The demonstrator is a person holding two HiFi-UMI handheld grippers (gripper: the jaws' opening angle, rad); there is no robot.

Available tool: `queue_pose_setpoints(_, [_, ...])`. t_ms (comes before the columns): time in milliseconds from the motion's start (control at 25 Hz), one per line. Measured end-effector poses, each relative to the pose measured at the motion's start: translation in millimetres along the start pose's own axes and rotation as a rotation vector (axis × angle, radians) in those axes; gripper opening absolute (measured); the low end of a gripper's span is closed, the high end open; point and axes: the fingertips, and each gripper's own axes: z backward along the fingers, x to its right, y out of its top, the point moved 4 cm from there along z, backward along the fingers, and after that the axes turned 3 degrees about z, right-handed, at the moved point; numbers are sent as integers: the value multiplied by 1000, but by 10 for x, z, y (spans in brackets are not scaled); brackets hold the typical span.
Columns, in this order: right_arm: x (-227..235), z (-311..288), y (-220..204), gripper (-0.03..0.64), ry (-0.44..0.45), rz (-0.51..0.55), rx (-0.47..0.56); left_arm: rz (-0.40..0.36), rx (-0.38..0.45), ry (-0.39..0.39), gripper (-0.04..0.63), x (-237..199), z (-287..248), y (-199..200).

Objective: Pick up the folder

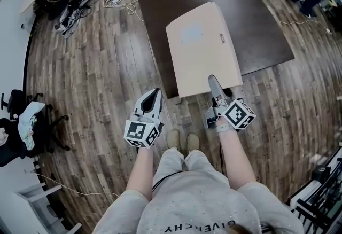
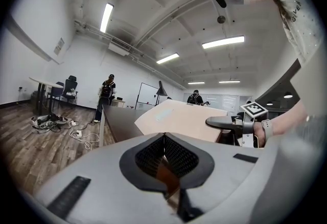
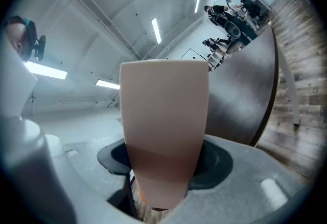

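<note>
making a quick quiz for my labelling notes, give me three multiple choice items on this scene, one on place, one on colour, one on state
1. Where is the folder gripped? A its near edge B its far edge C its left edge
2. What colour is the folder? A blue B beige C black
3. How do the left gripper's jaws stand? A closed on the folder B wide apart C together, empty

1 A, the right gripper clamps the edge nearest the person; 2 B, it shows pale beige against the dark table; 3 C, its own view shows the jaws meeting with nothing between.
</note>
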Motion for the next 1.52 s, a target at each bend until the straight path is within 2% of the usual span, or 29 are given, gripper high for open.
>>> queue_pose_setpoints(400, [-106,6,220,275,8,127,-10,-14,20,6,-2,-2,-66,185])
queue_pose_setpoints(920, [-269,45,493,275,20,242,-3,-31,58,27,-2,-28,-70,466])
queue_pose_setpoints(1520, [-440,111,708,276,33,299,30,-34,96,48,-2,-57,-16,715])
